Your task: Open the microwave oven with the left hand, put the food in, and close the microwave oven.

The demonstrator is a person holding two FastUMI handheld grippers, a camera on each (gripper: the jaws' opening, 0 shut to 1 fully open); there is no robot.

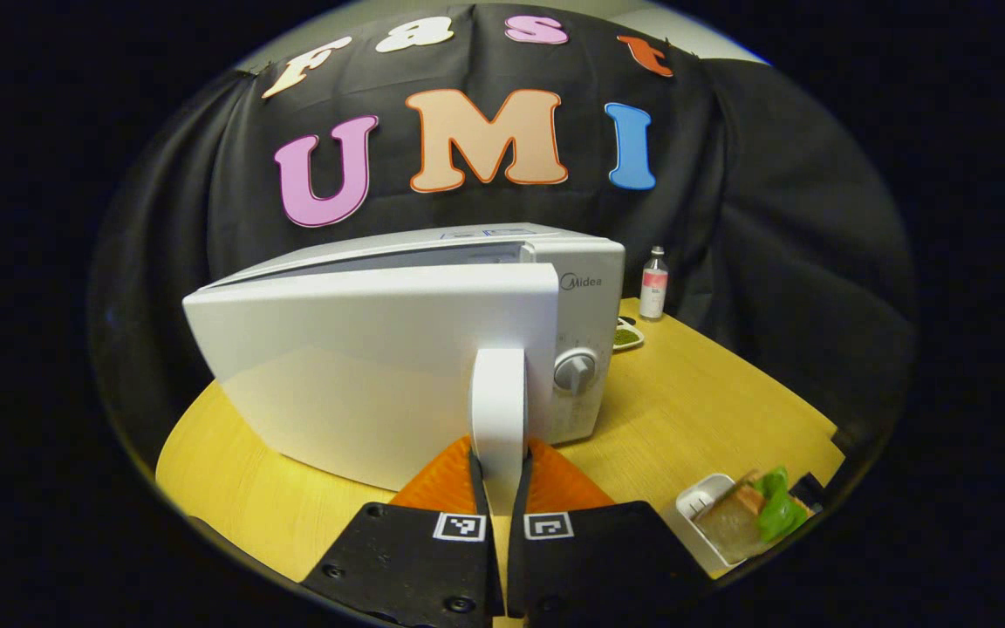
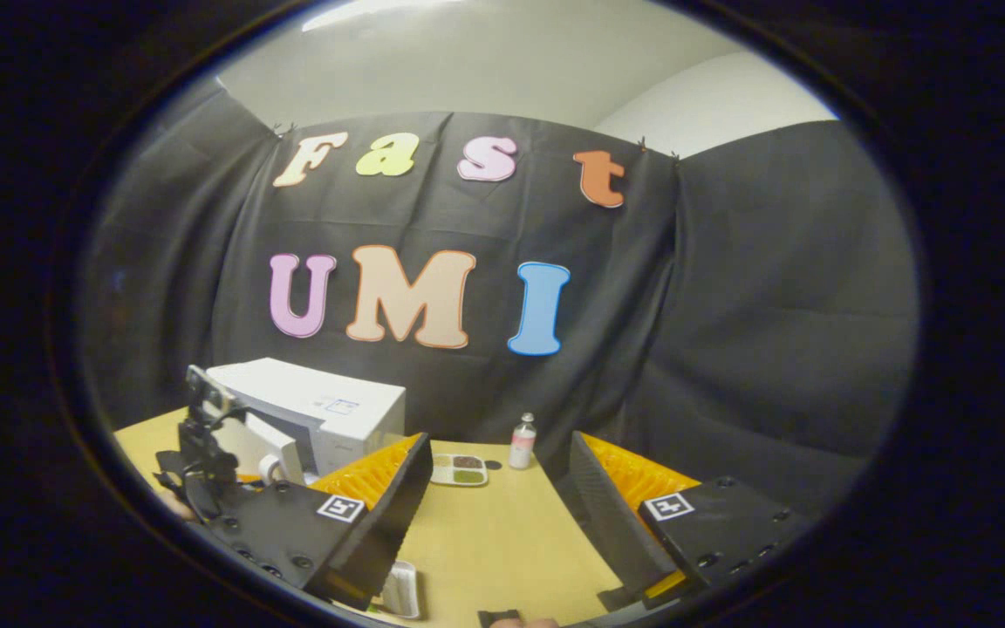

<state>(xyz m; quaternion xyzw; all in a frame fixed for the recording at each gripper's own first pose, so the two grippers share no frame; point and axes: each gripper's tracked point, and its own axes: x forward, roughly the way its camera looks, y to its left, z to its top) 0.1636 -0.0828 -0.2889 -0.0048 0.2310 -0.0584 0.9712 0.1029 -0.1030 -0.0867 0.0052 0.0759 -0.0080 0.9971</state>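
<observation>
Left gripper (image 1: 500,488): clamped on door handle (image 1: 499,410), both fingers pinching it, low centre in left gripper view.
Right gripper (image 2: 498,510): jaws wide apart, nothing between, up above table (image 2: 502,541).
Microwave (image 1: 572,296): white, on table's left; door (image 1: 372,366) swung partway out, gap showing along top edge.
Food (image 1: 751,515): in white tray (image 1: 696,501) at near right table edge, well apart from microwave.
Bottle (image 1: 654,283): upright at back, just beside small dish (image 1: 627,337).

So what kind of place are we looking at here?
Probably a staged recording booth, not a real kitchen: black cloth wall, a white microwave oven on a bare yellow wooden table, hand-held left claw shut on its door handle.
</observation>
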